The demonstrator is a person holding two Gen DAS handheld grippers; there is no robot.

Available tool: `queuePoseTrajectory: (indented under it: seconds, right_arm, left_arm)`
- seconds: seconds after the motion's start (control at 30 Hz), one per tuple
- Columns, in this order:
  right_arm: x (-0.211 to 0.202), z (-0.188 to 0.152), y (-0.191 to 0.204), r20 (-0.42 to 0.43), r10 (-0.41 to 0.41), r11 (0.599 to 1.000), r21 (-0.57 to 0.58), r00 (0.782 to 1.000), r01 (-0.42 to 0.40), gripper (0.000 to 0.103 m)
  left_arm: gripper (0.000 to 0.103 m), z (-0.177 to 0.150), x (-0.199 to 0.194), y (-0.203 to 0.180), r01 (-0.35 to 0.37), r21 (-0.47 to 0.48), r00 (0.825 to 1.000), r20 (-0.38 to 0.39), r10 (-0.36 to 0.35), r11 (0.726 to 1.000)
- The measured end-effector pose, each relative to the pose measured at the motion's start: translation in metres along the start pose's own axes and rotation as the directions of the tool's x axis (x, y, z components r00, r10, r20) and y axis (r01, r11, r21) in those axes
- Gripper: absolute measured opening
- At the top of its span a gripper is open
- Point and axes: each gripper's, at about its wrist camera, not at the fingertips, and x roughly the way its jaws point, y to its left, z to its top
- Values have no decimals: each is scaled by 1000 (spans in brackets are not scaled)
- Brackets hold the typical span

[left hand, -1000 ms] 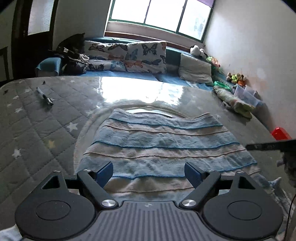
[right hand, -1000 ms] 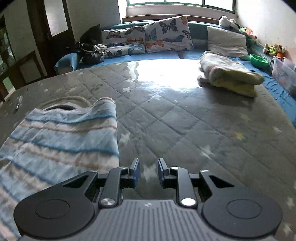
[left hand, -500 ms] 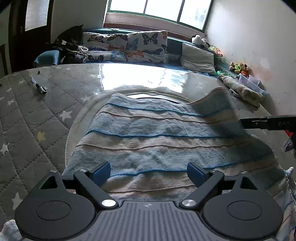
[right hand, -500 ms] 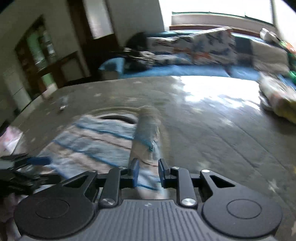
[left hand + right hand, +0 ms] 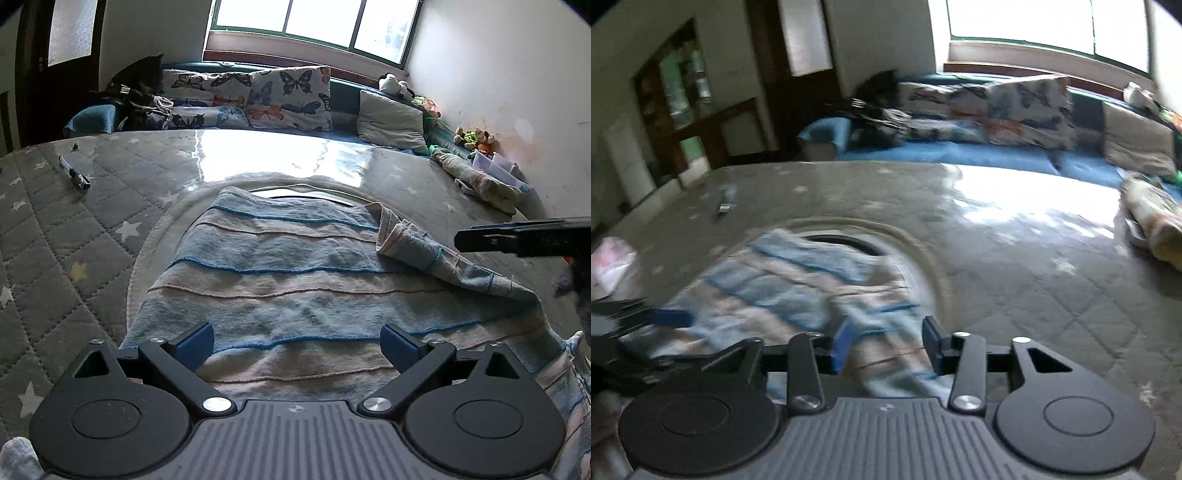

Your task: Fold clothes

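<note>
A blue and beige striped knit garment (image 5: 280,280) lies spread on the grey quilted mattress (image 5: 59,236). Its right edge is turned over toward the middle, making a loose fold (image 5: 417,247). My left gripper (image 5: 297,341) hovers open over the garment's near hem, holding nothing. My right gripper (image 5: 886,341) is open above the folded right side of the garment (image 5: 798,280), with cloth lying beneath its blue pads but not pinched. The right gripper also shows as a dark bar (image 5: 524,236) at the right edge of the left wrist view. The right wrist view is motion-blurred.
A black marker (image 5: 74,173) lies at the mattress's left. Butterfly cushions (image 5: 258,99) and a grey pillow (image 5: 391,122) line the blue bench under the window. A folded cloth pile (image 5: 476,181) and a clear box (image 5: 495,166) sit at the right by the wall.
My right gripper carried the garment's right edge leftward over the middle, then opened and let it go. The left gripper stayed open at the near hem.
</note>
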Motion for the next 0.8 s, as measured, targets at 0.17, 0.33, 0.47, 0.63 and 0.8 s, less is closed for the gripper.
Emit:
queuePoseTrajectory:
  seconds: [0.17, 0.33, 0.47, 0.63, 0.8]
  right_arm:
    - [11, -10, -5, -34, 34, 999, 31, 999, -33, 42]
    - [21, -13, -8, -30, 6, 999, 35, 1000, -4, 43]
    - [24, -9, -17, -26, 76, 990, 122, 997, -73, 43]
    - [30, -7, -14, -38, 47, 993, 106, 998, -43, 20]
    - [18, -6, -2, 3, -6, 999, 33, 1000, 6, 10]
  left_arm:
    - [100, 0, -2, 8, 8, 8, 1000, -1, -8, 1000]
    - [101, -2, -2, 9, 2, 26, 1000, 1, -2, 1000]
    - [101, -2, -4, 15, 5, 30, 1000, 0, -5, 1000]
    - [102, -2, -7, 21, 9, 36, 1000, -2, -9, 999]
    - [102, -3, -9, 28, 11, 41, 1000, -2, -11, 999]
